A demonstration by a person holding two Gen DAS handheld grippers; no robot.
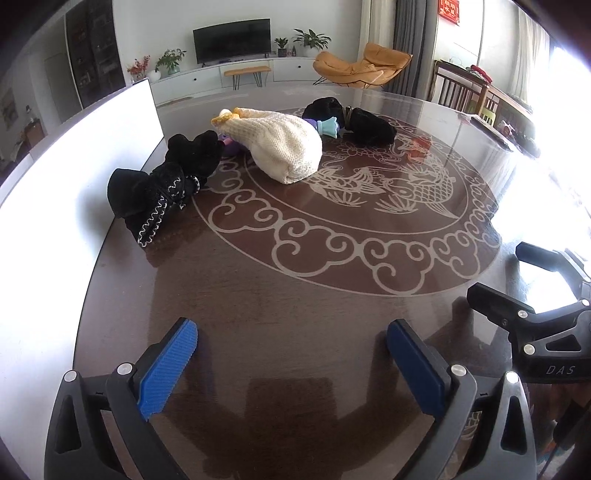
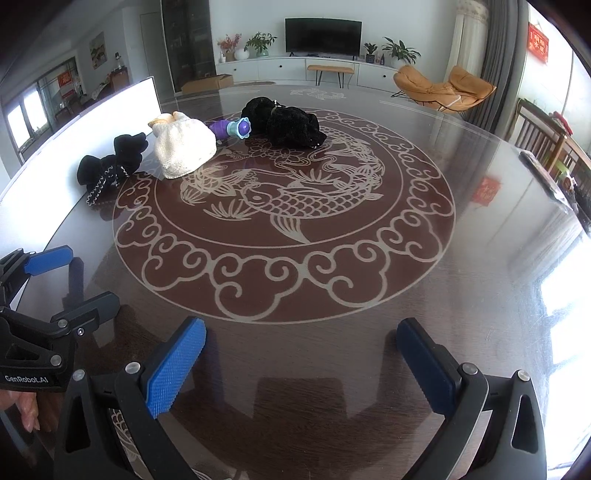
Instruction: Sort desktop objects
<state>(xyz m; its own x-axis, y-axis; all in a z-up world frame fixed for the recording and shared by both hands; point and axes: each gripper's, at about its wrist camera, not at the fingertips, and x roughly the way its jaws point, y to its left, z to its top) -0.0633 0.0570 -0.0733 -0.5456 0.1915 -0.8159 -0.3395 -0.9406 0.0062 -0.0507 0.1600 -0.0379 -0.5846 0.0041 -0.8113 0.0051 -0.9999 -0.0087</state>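
Now | step: start, nothing picked | left gripper (image 1: pixel 291 354) released | right gripper (image 2: pixel 301 356) released | next: reach hat (image 1: pixel 275 147), upper middle of frame

I'm looking past my dark round table (image 2: pixel 480 258) with its pale fish inlay to a black television (image 2: pixel 323 36) on a white cabinet (image 2: pixel 266 70), potted plants (image 2: pixel 400 51), an orange lounge chair (image 2: pixel 443 88), and glaring daylight on the right.
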